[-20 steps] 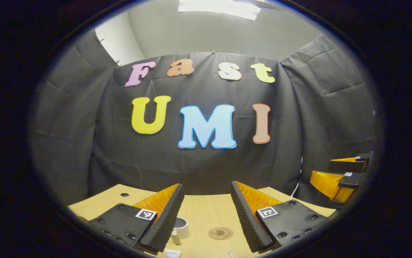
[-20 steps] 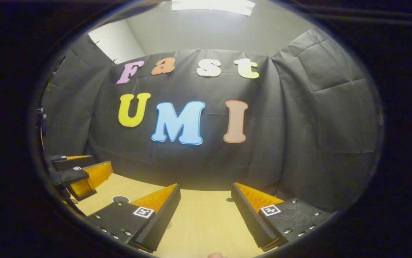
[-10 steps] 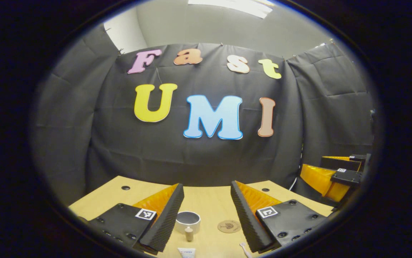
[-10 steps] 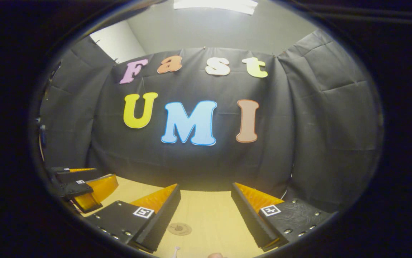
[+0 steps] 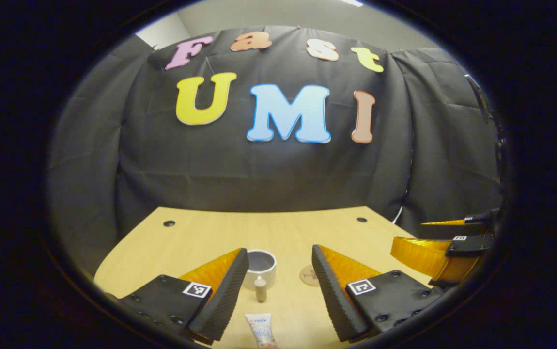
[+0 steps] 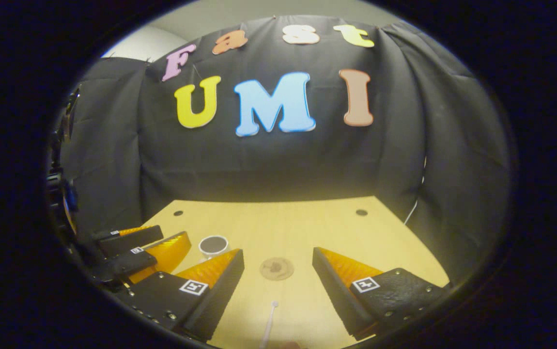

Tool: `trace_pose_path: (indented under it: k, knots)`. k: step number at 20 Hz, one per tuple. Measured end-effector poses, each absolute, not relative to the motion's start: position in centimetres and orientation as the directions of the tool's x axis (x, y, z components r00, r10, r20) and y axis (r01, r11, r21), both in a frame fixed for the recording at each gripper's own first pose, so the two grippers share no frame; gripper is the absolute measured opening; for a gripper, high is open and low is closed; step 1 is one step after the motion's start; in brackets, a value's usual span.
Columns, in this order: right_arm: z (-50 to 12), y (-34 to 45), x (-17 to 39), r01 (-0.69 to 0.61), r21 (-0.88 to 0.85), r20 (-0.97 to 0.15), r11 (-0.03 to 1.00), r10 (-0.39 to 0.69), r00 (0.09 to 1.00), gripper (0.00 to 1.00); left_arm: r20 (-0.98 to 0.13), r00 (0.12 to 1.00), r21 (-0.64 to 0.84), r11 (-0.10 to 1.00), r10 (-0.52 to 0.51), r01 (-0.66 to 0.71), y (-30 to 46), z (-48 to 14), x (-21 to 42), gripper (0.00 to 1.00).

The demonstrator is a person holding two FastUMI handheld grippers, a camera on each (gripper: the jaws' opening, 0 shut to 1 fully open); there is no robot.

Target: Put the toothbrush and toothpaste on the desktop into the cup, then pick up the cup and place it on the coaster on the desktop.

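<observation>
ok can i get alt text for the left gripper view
The left gripper hangs open over a wooden desk; between its jaws lie a toothpaste tube and, farther off, an empty cup and a coaster. The right gripper shows at the right edge.

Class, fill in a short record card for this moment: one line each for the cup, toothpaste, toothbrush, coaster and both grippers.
cup: upright on the desktop, empty
toothpaste: lying on the desktop, cap toward the cup
toothbrush: lying on the desktop, nearer than the coaster
coaster: bare, beside the cup
left gripper: open, above the toothpaste
right gripper: open, above the toothbrush
</observation>
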State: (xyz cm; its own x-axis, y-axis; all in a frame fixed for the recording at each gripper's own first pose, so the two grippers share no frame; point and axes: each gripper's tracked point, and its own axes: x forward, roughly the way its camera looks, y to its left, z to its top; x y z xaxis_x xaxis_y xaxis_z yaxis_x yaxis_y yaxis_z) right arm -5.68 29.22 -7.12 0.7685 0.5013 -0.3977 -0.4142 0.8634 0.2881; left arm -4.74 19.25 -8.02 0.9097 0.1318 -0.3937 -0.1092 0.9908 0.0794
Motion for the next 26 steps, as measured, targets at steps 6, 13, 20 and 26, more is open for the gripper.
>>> trace_pose_path:
  k: [6, 13, 20, 26]
  knots:
    - [-14.8, 30.4, -8.6, -0.388, 0.303, -0.662, 0.870, 0.485, 0.571, 0.94, -0.638, 0.757, 0.062, 0.989, 0.142, -0.134, 21.0, -15.6, -7.8, 0.88]
    - [-21.1, 31.9, -11.3, -0.340, 0.355, -0.824, 0.871, 0.463, 0.325, 0.95, -0.885, 0.446, 0.050, 0.979, 0.136, -0.199, 22.6, -23.6, -12.7, 0.89]
    - [-25.8, 31.9, -13.9, -0.346, 0.343, -0.908, 0.873, 0.403, 0.116, 0.96, -0.972, 0.221, 0.020, 0.971, 0.074, -0.238, 21.3, -28.6, -15.3, 0.89]
    - [-27.2, 32.5, -14.0, -0.347, 0.330, -0.926, 0.878, 0.372, 0.060, 0.88, -0.989, 0.135, 0.018, 0.965, 0.055, -0.262, 21.9, -30.2, -15.8, 0.89]
